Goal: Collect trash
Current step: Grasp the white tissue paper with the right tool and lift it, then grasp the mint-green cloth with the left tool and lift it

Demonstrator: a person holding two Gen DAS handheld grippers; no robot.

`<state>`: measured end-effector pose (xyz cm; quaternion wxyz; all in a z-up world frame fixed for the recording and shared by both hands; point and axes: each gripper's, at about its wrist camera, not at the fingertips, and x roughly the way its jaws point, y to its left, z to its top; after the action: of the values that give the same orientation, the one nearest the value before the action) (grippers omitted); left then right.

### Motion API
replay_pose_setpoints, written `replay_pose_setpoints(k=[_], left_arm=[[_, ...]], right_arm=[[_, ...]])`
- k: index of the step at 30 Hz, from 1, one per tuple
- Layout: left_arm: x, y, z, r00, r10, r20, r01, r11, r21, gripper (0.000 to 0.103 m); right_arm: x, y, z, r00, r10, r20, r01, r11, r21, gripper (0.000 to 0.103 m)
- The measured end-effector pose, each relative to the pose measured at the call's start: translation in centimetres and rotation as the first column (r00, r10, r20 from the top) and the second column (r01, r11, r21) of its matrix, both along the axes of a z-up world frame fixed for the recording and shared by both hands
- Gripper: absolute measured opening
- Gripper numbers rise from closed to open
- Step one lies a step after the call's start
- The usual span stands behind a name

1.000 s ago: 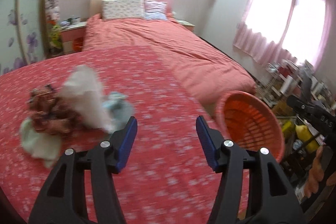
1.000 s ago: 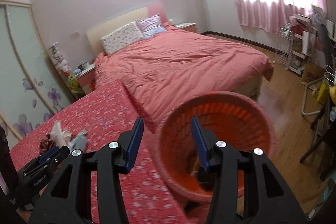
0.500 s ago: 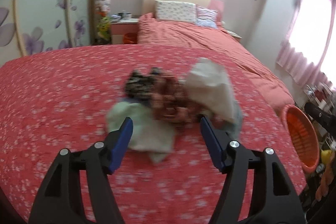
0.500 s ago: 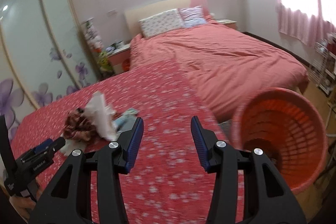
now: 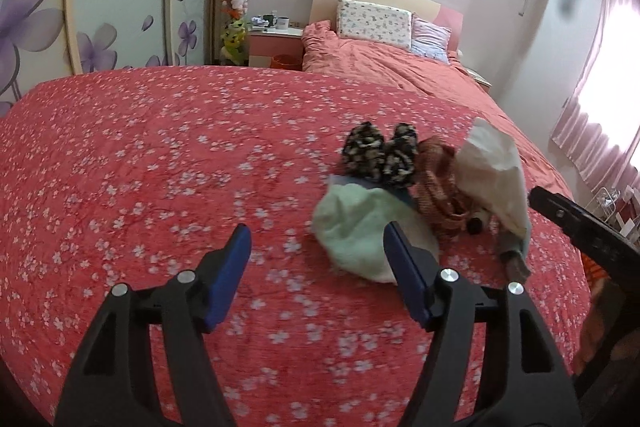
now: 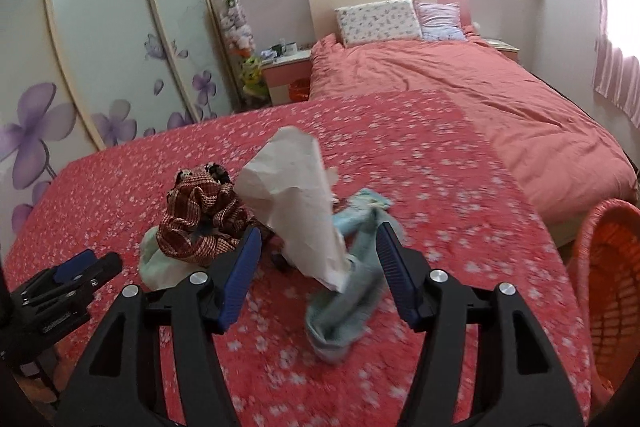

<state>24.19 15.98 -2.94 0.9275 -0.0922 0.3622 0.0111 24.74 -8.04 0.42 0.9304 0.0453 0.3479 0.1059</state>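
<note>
Trash (image 6: 296, 203) sits in a small heap on the red flowery blanket (image 5: 160, 155), near the edge closest to us. The tallest bit is a crumpled white paper (image 5: 494, 173). Right against it lie a red checked cloth (image 6: 200, 223), a dark spotty cloth (image 5: 380, 153), a pale green rag (image 5: 356, 231) and a light blue rag (image 6: 352, 291).

Our right tongs (image 6: 318, 273) are spread wide, holding nothing, and the white paper and blue rag show between their blue tips. Our left tongs (image 5: 316, 275) are spread wide too and hold nothing; the green rag is just past their right tip.

We think the step now is to grab one piece. We should go for the white paper with the right tongs, since it stands up high and is easy to pinch. We should push the tips down around its thick middle before we squeeze, so it does not slip or tear.

The orange basket (image 6: 608, 291) waits beside the bed on our right, so that is where we would carry it. We should take care not to drag the other rags along.
</note>
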Motion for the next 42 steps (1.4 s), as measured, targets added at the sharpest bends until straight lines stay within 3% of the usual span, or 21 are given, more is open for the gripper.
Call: replay_pose_setpoints(k=[8, 10, 13, 15, 18, 28, 35, 42], left_arm=[[0.3, 1.2, -0.6, 1.000, 0.016, -0.009, -0.016, 1.000, -0.018, 0.069], [0.5, 1.2, -0.9, 1.000, 0.013, -0.016, -0.013, 1.000, -0.021, 0.069], [0.7, 1.1, -1.2, 1.000, 0.007, -0.022, -0.008, 1.000, -0.022, 0.069], [0.8, 0.9, -1.4, 1.000, 0.002, -0.024, -0.003, 1.000, -0.022, 0.069], [1.0, 0.5, -1.5, 1.000, -0.006, -0.027, 0.005, 1.000, -0.024, 0.069], [1.9, -1.7, -1.5, 0.998, -0.054, -0.036, 0.053, 0.998, -0.032, 0.069], [3.3, -4.7, -2.3, 0.994, -0.088, -0.067, 0.088, 0.996, -0.001, 0.068], [4.1, -6.5, -3.5, 0.991, -0.077, -0.113, 0.081, 0.996, 0.033, 0.052]], right_arm=[[1.8, 1.8, -1.4, 0.999, 0.020, -0.039, -0.022, 0.999, -0.047, 0.060], [2.0, 2.0, -1.6, 0.999, 0.025, -0.044, -0.027, 0.998, -0.049, 0.056], [1.9, 2.0, -1.8, 0.998, 0.034, -0.046, -0.036, 0.998, -0.050, 0.042], [1.7, 1.8, -1.6, 0.998, 0.039, -0.041, -0.040, 0.998, -0.042, 0.023], [1.6, 1.5, -1.2, 0.998, 0.053, -0.035, -0.053, 0.999, -0.007, 0.015], [-0.7, -0.8, 2.7, 0.995, 0.037, 0.091, -0.046, 0.995, 0.092, 0.012], [-1.5, -2.9, 3.0, 0.995, 0.002, 0.099, -0.013, 0.994, 0.109, 0.012], [-1.5, -3.9, 2.3, 0.997, -0.021, 0.078, 0.012, 0.994, 0.110, 0.012]])
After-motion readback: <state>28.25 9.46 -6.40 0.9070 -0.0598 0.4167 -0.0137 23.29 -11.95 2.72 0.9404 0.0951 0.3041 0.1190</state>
